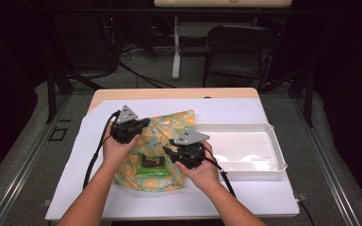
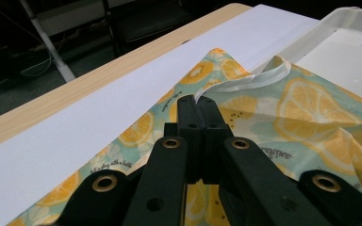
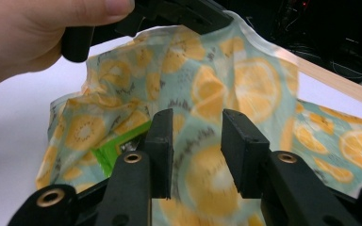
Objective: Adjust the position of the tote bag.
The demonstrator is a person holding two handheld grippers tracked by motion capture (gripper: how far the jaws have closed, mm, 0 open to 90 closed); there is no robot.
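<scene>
White paper covers the tabletop. Left gripper, jaws pressed together, pinches the lemon-print cloth bag's rim mid-table; right gripper stands spread before it. Likely opening the bag; next, grip the opposite rim.

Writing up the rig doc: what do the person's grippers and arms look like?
Both grippers, left and right, are black, each topped by a grey three-cornered plate and trailing a black cable. The gripper views show blocky black jaws on black linkage arms with brass-coloured rivets. The forearms are bare, no sleeves or gloves visible.
</scene>
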